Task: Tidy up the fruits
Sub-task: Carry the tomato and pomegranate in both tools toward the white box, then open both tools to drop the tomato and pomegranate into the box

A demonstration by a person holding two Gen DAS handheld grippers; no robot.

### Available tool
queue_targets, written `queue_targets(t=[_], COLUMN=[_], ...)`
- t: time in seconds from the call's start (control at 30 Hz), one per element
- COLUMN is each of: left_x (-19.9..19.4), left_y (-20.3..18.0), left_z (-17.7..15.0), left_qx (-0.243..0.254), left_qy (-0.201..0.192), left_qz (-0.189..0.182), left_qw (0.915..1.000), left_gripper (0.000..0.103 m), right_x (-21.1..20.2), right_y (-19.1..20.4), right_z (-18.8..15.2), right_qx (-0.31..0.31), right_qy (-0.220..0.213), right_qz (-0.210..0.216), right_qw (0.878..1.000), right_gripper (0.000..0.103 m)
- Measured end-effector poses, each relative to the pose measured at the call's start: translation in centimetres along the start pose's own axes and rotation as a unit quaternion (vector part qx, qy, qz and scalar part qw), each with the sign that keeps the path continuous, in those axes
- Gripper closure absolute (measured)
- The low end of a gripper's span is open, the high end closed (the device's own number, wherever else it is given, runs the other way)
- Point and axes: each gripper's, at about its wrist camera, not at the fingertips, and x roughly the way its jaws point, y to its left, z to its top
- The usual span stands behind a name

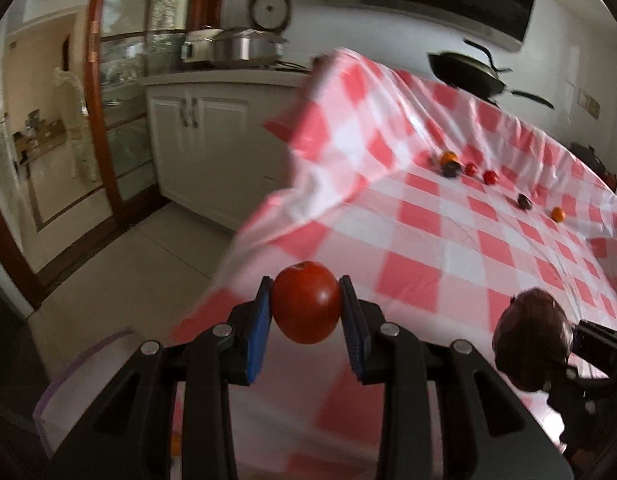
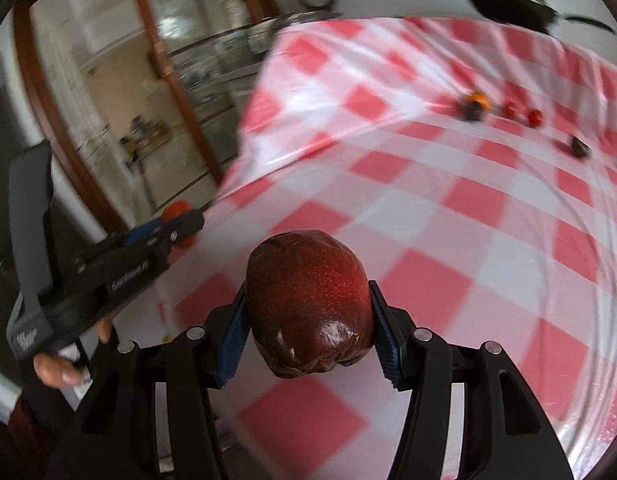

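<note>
- Clear bin with purple rim at lower left of left wrist view, beside the table edge; contents can't be seen.
- Silver pot on white counter cabinet; contents can't be seen. Dark frying pan past the table's far edge.
- Left gripper clamped on a red tomato, blue pads pressing both sides, held above the table's near corner.
- Right gripper clamped on a dark red apple, pads tight on its sides, held over the checkered tablecloth.
- Right wrist view: left gripper seen at left, a hand on its grip, tomato mostly hidden behind its fingers.
- Left wrist view: apple at right edge in the right gripper.
- Still on the cloth, far side, in a loose row: orange fruit touching a dark fruit, two small tomatoes, another dark fruit, another orange fruit.
</note>
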Motion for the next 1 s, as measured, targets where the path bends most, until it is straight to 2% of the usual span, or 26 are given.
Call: queue_targets(t=[0.27, 0.43, 0.57, 0.7, 0.9, 1.0], left_x=[-3.8, -4.2, -4.0, -2.9, 0.1, 1.3], left_y=[7.5, 12.4, 15.7, 18.0, 19.8, 20.5], left_z=[-2.4, -4.4, -5.8, -7.8, -11.4, -13.2], left_qx=[-0.031, -0.061, -0.090, -0.098, -0.104, -0.099], left_qy=[-0.022, -0.001, 0.016, 0.049, 0.126, 0.162], left_qz=[0.056, 0.103, 0.125, 0.141, 0.158, 0.169], left_qw=[0.9977, 0.9928, 0.9880, 0.9839, 0.9739, 0.9672], left_gripper=[0.070, 0.070, 0.070, 0.070, 0.070, 0.070], right_x=[1.8, 3.0, 4.1, 6.1, 11.7, 14.2], right_y=[7.8, 11.9, 14.6, 16.6, 18.3, 19.7], right_z=[-2.1, -3.7, -5.3, -7.1, -9.8, -11.1], right_qx=[-0.119, -0.181, -0.225, -0.255, -0.274, -0.301], right_qy=[0.035, 0.058, 0.078, 0.115, 0.202, 0.231], right_qz=[0.055, 0.084, 0.102, 0.117, 0.109, 0.100], right_qw=[0.991, 0.978, 0.966, 0.953, 0.934, 0.920], right_gripper=[0.049, 0.049, 0.049, 0.049, 0.049, 0.049])
